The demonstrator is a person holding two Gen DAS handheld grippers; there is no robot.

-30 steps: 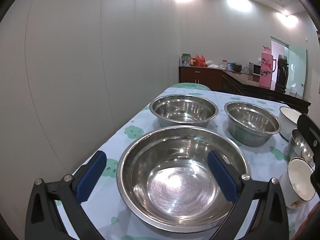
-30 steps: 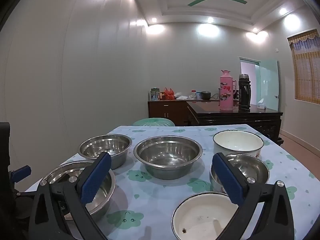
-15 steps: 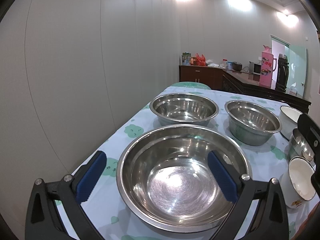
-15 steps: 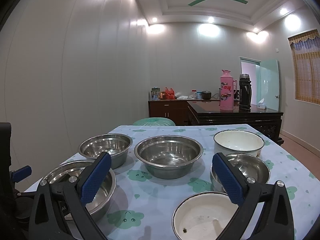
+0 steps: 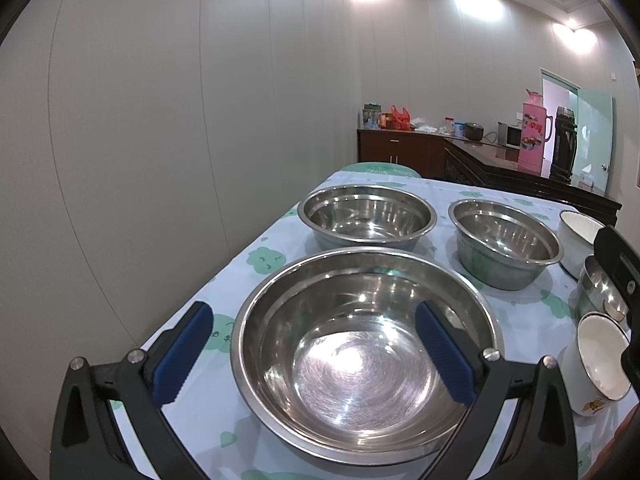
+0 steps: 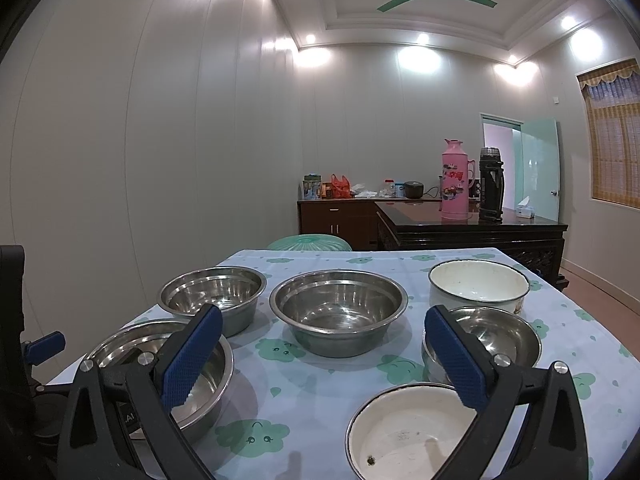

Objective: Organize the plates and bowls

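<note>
The worktop's cloth [image 6: 400, 258] was pale blue, patterned with green cloud shapes and small leaves. The steel bowls [image 5: 366, 356] were shiny silver; the enamel bowls [image 6: 478, 286] were white with dark rims. Both tongs [image 6: 320, 360] had blue ribbed pads [image 5: 182, 354] on black frames. A pink flask [image 6: 456, 180] stood behind

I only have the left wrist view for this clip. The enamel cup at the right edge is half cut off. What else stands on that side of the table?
Observer: A white enamel bowl stands at the far right, whole in the right wrist view.
Operator: Anything in the nearest white bowl?
Observer: The near enamel bowl shows small dark specks on its bottom.
Operator: And the right claw?
Observer: The right claw is open, holding nothing.
</note>
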